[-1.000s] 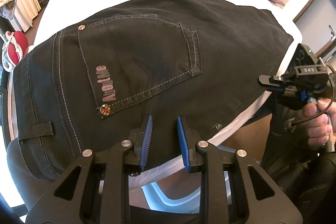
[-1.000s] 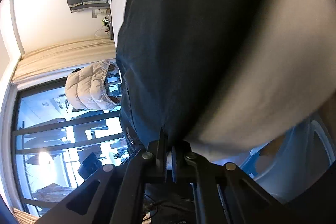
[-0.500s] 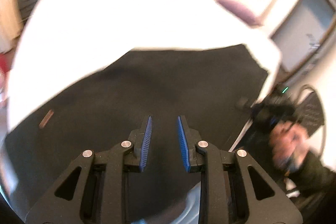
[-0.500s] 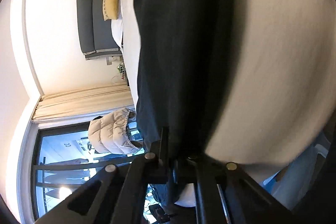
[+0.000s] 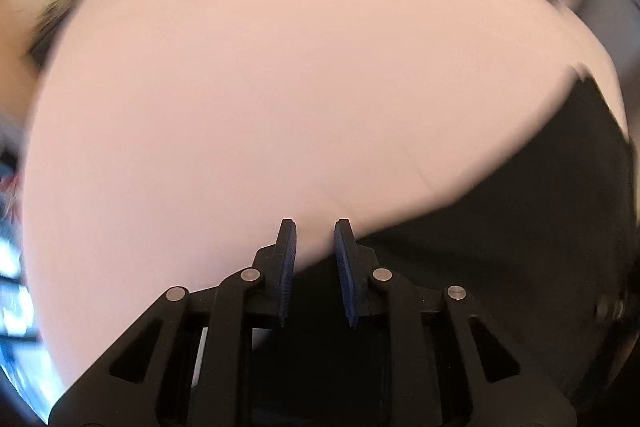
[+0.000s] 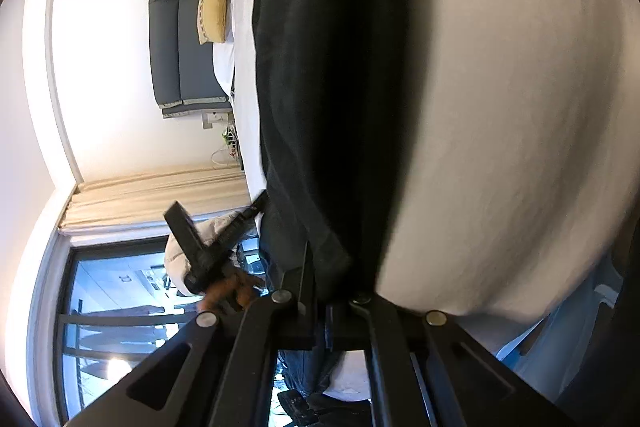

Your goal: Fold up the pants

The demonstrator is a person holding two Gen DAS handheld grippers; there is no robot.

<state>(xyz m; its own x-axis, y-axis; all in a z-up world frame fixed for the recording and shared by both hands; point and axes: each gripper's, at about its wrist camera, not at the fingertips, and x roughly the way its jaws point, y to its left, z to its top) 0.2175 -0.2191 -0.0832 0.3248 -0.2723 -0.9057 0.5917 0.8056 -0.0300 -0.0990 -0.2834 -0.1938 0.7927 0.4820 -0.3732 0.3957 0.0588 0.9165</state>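
Black denim pants (image 6: 320,87) lie long across my white bed sheet (image 6: 520,107), not yet neatly stacked. My right gripper (image 6: 320,291) is clamped on their near edge; my left gripper (image 5: 315,251), jaws just narrowed, holds nothing. More folding remains, I judge.

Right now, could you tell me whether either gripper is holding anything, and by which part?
The right gripper is shut on an edge of the black denim pants. The left gripper holds nothing.
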